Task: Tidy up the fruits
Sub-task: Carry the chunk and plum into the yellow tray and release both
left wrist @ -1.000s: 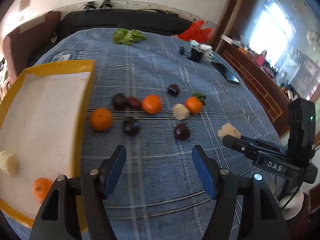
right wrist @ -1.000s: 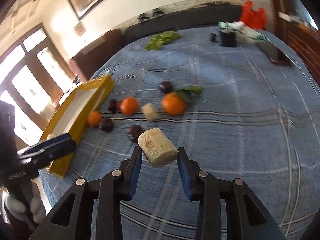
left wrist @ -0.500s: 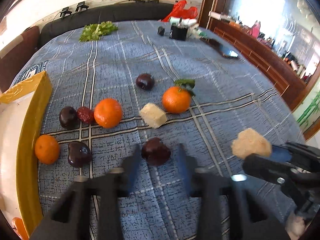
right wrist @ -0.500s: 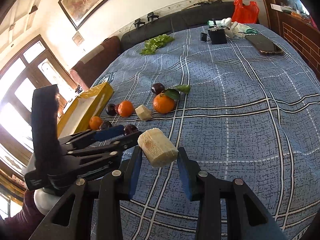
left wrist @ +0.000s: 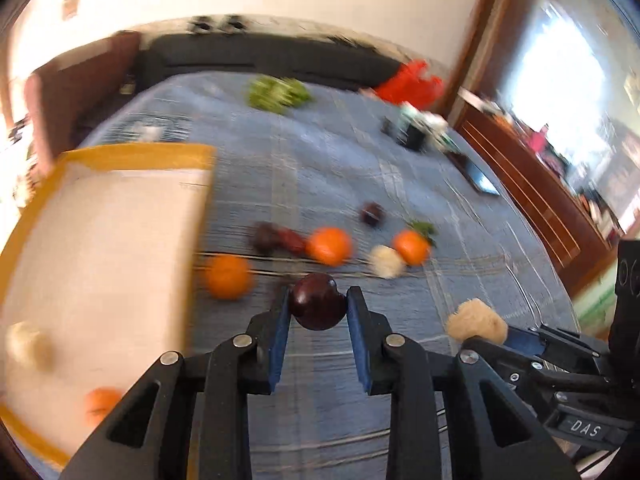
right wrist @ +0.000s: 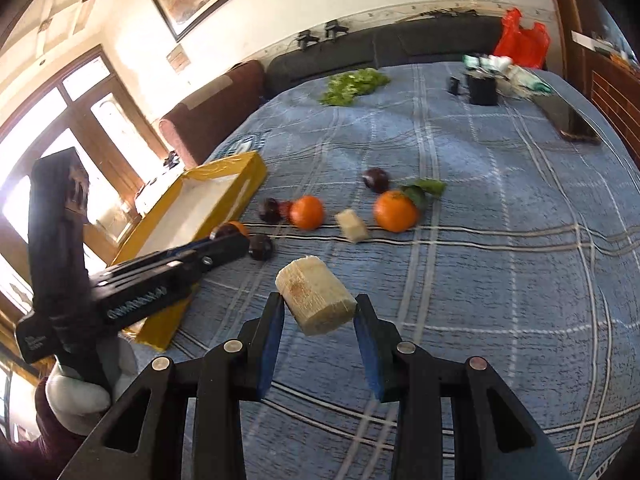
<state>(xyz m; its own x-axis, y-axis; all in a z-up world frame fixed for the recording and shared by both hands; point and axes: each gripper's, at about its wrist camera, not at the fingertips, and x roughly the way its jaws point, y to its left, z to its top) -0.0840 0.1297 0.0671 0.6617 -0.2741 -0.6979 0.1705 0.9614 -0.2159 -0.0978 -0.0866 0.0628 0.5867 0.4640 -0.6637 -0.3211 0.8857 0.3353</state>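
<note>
Your left gripper (left wrist: 318,322) is clamped on a dark plum (left wrist: 317,301); both blue pads press its sides and it sits clear of the blue checked cloth (left wrist: 320,168). Your right gripper (right wrist: 318,320) grips a pale fibrous chunk (right wrist: 316,300), tilted between the pads, also lifted off the cloth. In the left wrist view that chunk shows low on the right, at the tip of the right gripper.

The yellow tray (left wrist: 132,156) lies to the left of the left gripper, its white floor already carrying an orange (left wrist: 100,402) at the near end and a pale blurred piece (left wrist: 28,344) beside the near left wall. The tray's right wall stands between the held plum and the tray floor.

Beyond the left gripper the loose fruit lies in a rough row across the cloth: an orange (left wrist: 229,278) nearest the tray, then a dark plum (left wrist: 265,236) touching a red fruit (left wrist: 292,240), a second orange (left wrist: 330,245), a pale chunk (left wrist: 386,261), and a third orange (left wrist: 412,246) with a green leaf (left wrist: 422,227). One more plum (left wrist: 372,213) lies farther back. In the right wrist view another plum (right wrist: 261,247) rests just beside the left gripper's fingers.

At the far end of the cloth lie leafy greens (left wrist: 278,94), a red bag (left wrist: 412,84), a small black box (right wrist: 483,89) and a phone (right wrist: 568,118) towards the right edge. Much of the left view is motion-blurred.
</note>
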